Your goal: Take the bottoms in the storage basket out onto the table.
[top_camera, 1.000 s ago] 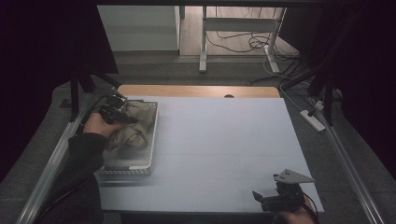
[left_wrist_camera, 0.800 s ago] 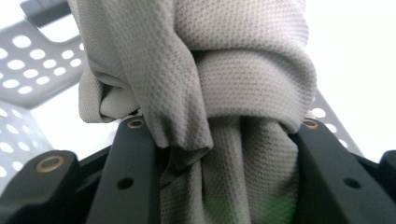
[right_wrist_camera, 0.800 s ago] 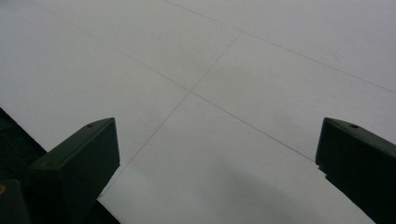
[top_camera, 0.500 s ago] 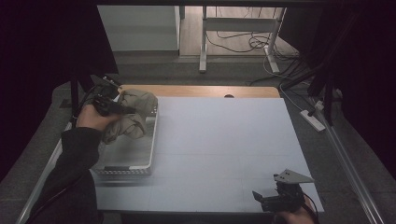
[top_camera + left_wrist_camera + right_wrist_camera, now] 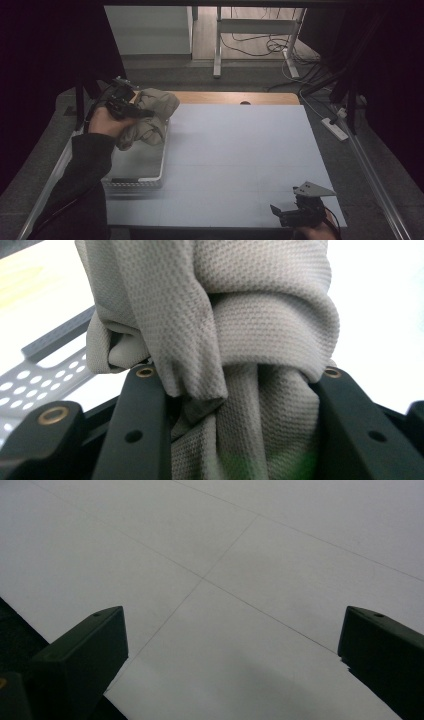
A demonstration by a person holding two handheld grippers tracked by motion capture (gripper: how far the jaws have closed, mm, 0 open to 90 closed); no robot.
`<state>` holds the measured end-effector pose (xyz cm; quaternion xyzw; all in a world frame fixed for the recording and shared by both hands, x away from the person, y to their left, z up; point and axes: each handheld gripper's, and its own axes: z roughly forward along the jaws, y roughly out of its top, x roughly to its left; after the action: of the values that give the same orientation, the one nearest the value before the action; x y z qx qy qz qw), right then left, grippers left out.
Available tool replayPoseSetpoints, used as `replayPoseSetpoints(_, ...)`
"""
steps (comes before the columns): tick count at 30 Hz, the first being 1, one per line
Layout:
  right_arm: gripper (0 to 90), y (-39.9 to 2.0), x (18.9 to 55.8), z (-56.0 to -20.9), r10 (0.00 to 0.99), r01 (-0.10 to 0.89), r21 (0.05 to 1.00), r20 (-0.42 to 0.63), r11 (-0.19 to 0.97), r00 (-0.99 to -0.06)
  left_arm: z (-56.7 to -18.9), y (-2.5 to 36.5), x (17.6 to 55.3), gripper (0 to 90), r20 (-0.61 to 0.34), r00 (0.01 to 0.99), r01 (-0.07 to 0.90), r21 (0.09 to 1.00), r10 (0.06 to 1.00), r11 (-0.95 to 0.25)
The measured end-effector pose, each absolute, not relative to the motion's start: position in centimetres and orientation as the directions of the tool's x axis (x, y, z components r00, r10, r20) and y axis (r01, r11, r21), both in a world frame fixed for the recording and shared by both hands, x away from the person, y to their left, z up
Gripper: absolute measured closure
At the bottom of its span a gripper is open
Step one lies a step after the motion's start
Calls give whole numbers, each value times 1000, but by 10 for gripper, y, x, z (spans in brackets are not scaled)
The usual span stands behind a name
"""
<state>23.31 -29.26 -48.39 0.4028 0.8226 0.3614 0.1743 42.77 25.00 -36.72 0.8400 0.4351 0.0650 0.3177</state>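
A bunched grey-beige cloth hangs above the far end of a white perforated basket at the table's left. My left gripper is shut on it, held up by a hand in a dark sleeve. In the left gripper view the knit cloth is squeezed between both black jaws and drapes over them. My right gripper rests at the table's near right edge, its jaws wide apart. In the right gripper view its gripper has nothing but bare tabletop between the fingers.
The pale grey tabletop stretches between basket and right gripper. A wooden strip runs along the far edge. Metal frame bars flank both sides, with a power strip and cables on the floor beyond.
My left hand has lifted the cloth up out of the basket and toward its far end. The right gripper has stayed where it was.
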Motion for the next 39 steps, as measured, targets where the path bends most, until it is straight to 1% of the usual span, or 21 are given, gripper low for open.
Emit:
replayPoseSetpoints(14, 0, -293, 233, -484, 789, 537, 736, 8, 412, -615, -357, 214, 430, 601, -155, 674, 638, 615, 722, -463)
replayPoseSetpoints(27, 0, -293, 233, -484, 787, 537, 736, 8, 413, -617, -363, 176, 437, 599, -147, 724, 599, 619, 674, -508)
replayPoseSetpoints(39, 0, -293, 233, -484, 784, 533, 735, 3, 419, -621, -371, 133, 439, 598, -145, 775, 554, 624, 616, -551)
